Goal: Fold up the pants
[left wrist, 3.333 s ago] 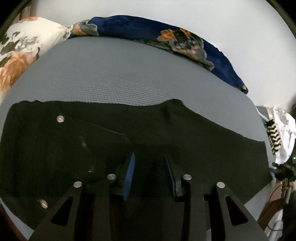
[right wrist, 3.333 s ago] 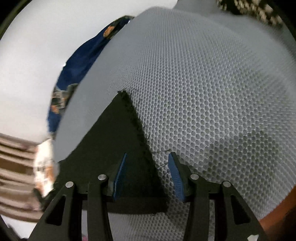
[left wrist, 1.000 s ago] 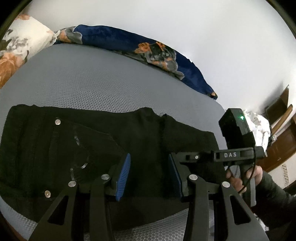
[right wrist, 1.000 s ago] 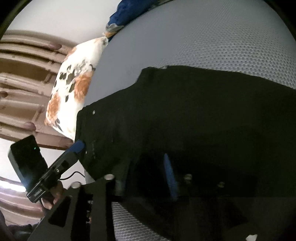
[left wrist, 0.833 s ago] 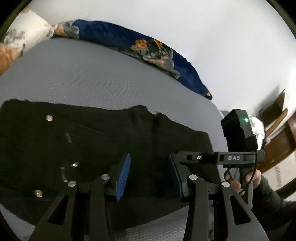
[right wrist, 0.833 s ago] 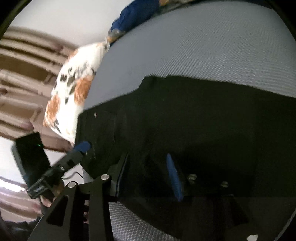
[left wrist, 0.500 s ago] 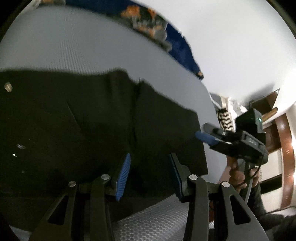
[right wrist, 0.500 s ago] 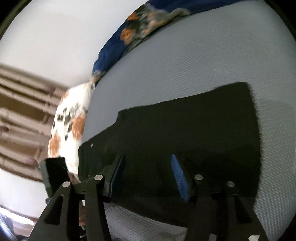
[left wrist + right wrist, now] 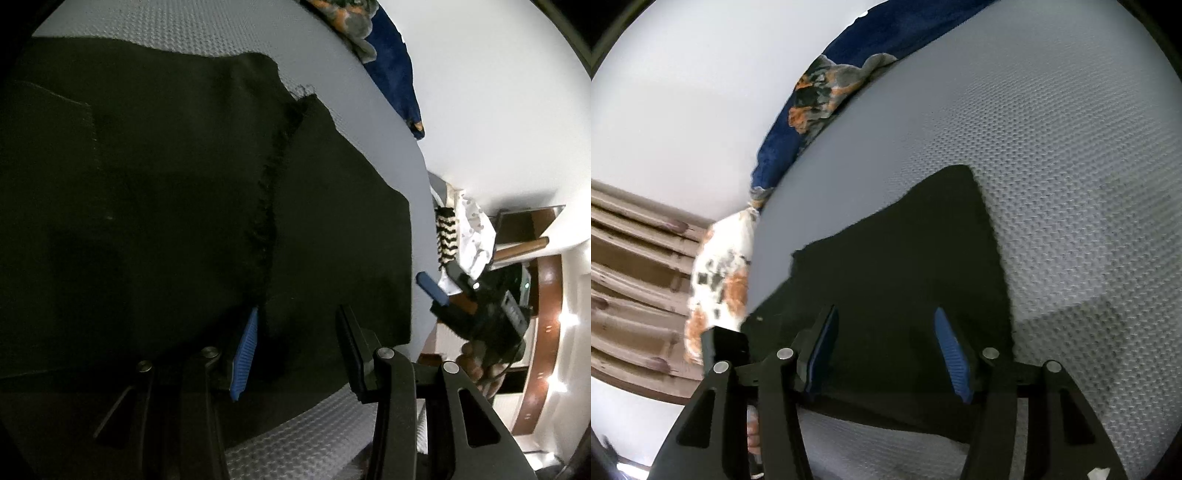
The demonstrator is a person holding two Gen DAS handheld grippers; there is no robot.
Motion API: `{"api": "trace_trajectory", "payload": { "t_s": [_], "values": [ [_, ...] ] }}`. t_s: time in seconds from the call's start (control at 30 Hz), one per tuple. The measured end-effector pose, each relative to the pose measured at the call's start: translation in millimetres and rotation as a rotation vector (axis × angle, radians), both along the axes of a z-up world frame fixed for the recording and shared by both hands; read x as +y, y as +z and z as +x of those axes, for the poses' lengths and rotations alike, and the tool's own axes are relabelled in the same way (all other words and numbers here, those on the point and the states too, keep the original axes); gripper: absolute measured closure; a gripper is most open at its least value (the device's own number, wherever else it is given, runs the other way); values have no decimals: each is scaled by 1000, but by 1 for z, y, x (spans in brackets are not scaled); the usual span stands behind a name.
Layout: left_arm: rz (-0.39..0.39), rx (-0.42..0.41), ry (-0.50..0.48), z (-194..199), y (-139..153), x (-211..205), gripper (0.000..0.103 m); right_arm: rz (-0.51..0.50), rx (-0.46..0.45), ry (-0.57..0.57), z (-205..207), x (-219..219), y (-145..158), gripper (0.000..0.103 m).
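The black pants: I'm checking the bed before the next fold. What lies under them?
Under the black pants only the grey honeycomb-textured mattress shows, around their edges. Whatever lies beneath the fabric itself is covered and cannot be seen.

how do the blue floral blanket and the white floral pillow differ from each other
Colour: the blue floral blanket has a dark navy ground with orange and grey blooms; the white floral pillow is white with orange and dark blotches.
Shape: the blanket is a long bunched strip; the pillow is a plump block.
Place: the blanket runs along the wall side of the grey mattress; the pillow lies at its end, by the wooden headboard.
Both are floral and lie clear of the black pants.
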State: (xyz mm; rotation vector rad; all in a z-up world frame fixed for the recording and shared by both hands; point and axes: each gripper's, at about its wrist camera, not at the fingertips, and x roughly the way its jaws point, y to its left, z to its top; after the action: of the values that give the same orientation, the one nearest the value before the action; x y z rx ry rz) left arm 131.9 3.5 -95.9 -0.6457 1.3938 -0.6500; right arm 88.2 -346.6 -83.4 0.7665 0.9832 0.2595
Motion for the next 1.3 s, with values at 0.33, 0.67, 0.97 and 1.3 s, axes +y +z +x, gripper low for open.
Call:
{"api": "trace_trajectory", "payload": {
  "t_s": [0.33,0.67,0.97,1.3],
  "values": [
    [-54,40,-4,-4,-7,-24,87,-114,12,26,-7,10,-11,50],
    [36,-141,-40,-21,36,-24,94,-213,-6,69,-11,28,-6,50],
    [147,-111,-37,-27,5,-13,93,-364,3,117,-12,54,-24,52],
    [371,-360,-37,-27,42,-18,80,-496,-48,117,10,60,-6,57]
  ]
}}
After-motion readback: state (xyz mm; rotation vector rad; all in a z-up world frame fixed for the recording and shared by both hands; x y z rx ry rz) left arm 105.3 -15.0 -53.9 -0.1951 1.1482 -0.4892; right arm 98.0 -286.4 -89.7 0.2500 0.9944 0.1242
